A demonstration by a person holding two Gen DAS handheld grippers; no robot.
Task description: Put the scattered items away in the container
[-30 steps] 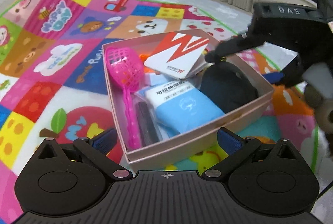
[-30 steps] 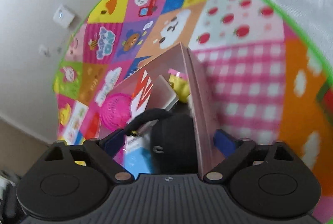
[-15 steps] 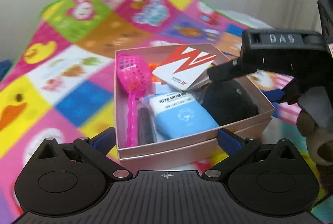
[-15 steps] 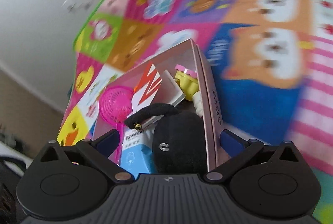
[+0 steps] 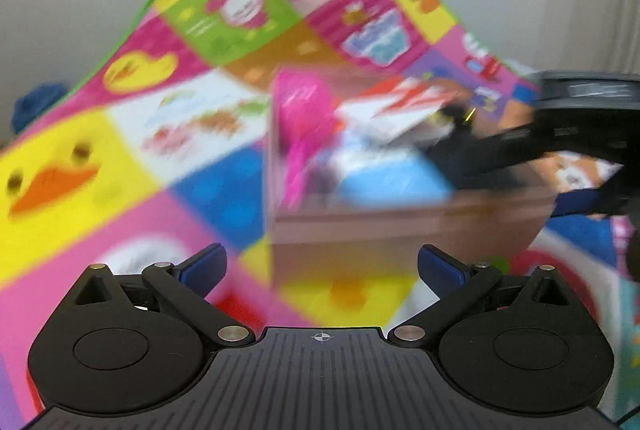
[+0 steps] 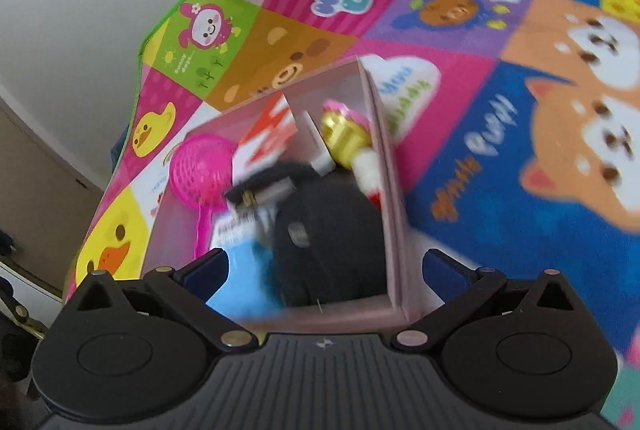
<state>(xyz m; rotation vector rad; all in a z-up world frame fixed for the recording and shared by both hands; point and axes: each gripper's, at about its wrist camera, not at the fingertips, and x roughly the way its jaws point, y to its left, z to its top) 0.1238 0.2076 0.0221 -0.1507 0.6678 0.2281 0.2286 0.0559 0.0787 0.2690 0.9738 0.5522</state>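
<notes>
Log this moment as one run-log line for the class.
left gripper: open, empty | right gripper: open, astride box wall | items in box | views blurred

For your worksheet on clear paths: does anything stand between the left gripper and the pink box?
Nothing visible does. The left gripper is open, and only bare play mat lies between its fingertips and the near wall of the pink box. The frame is blurred, so small things could be missed.

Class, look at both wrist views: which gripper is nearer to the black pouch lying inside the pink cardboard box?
Right. The right gripper straddles the pink cardboard box's side wall directly above the black pouch. The left gripper is open outside the box's near wall, apart from the pouch.
</notes>
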